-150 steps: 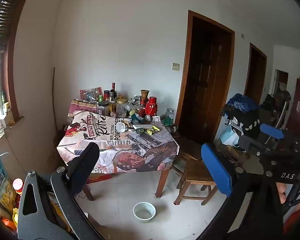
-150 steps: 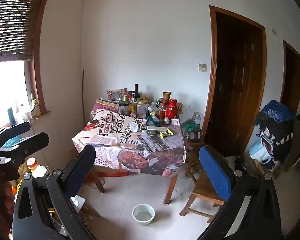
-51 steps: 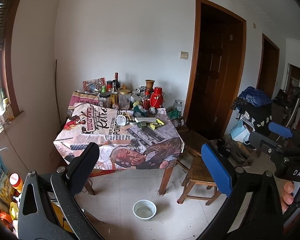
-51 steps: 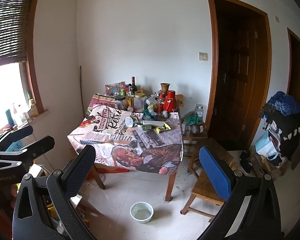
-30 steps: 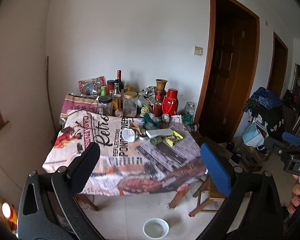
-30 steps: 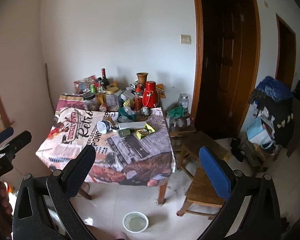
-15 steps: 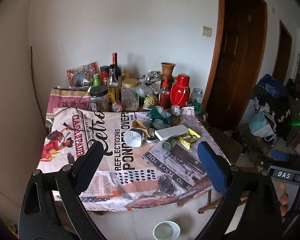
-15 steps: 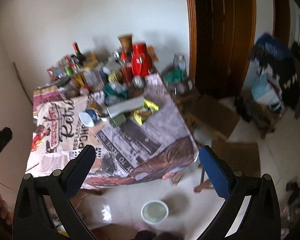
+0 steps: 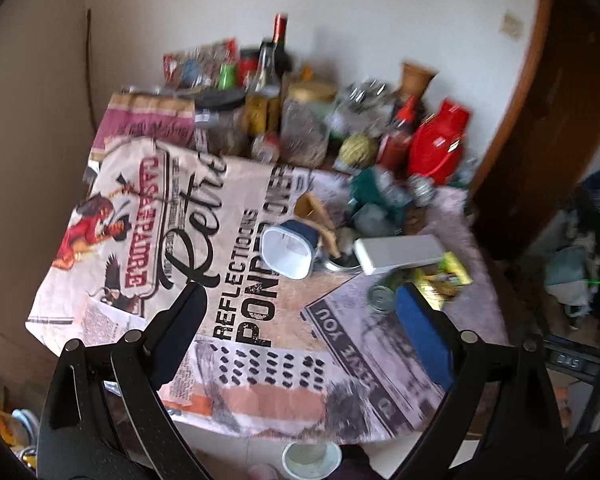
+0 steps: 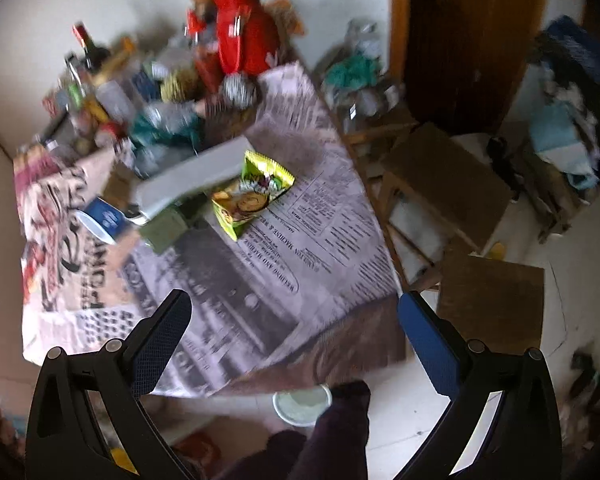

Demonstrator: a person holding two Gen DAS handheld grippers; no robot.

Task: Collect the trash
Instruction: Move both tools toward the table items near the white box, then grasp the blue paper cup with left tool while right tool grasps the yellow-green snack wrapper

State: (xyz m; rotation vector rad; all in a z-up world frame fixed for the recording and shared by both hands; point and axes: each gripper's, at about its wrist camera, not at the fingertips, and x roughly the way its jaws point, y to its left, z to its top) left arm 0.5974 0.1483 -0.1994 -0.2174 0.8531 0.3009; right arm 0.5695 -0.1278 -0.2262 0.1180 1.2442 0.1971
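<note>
Motion blur smeared the bottles [image 9: 276, 76] behind the white box [image 9: 400, 254] on the worktop [image 9: 260, 340], while both grippers [image 9: 300, 328] [image 10: 296, 336] hovered wide-jawed, empty, a wrapper [image 10: 252, 192] beside it.

Ahead of the left gripper [image 9: 298, 322], the printed cloth [image 9: 236, 280] over the counter reads "REFLECTIONS" and "POND…" in heavy black capitals, with a large script "Retro" and a red panel beginning "CASA PADR…" further left. Nearer its blue finger, a dark band reads "…SERVE YOU", upside down. In the right wrist view the newsprint columns on the cloth are too blurred to read, as is the yellow snack packet [image 10: 252, 194].
</note>
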